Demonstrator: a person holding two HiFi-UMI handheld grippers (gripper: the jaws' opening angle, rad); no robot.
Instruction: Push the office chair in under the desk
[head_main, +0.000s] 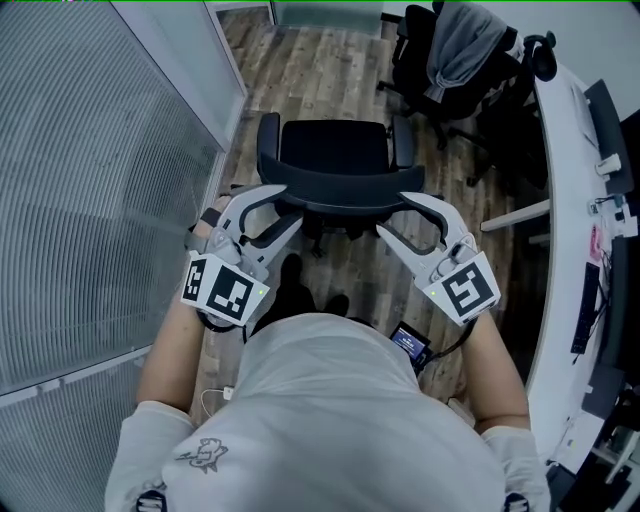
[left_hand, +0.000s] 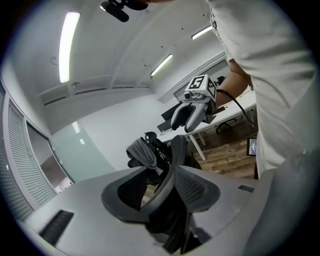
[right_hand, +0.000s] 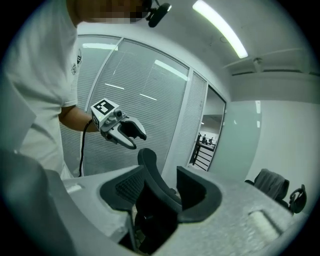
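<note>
While the office chair (head_main: 335, 160) is standing out on the open floor at 12 o'clock from the person, the desk (head_main: 560, 150) is lying away at 3 o'clock, so I judge nearly all the pushing is remaining. The left gripper (head_main: 290, 207) and the right gripper (head_main: 390, 212) are reaching to the backrest (head_main: 340, 190). Their fingers (head_main: 235, 210) are standing spread around its top rim, not pinching it.

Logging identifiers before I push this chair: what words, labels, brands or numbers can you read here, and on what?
No text is readable in any view.
Cubes on the left gripper and right gripper: black-and-white square patterns, no letters.
The small screen at the person's waist: lit, too small to read.
The shirt print on the white shirt: a graphic, too blurred to read.
</note>
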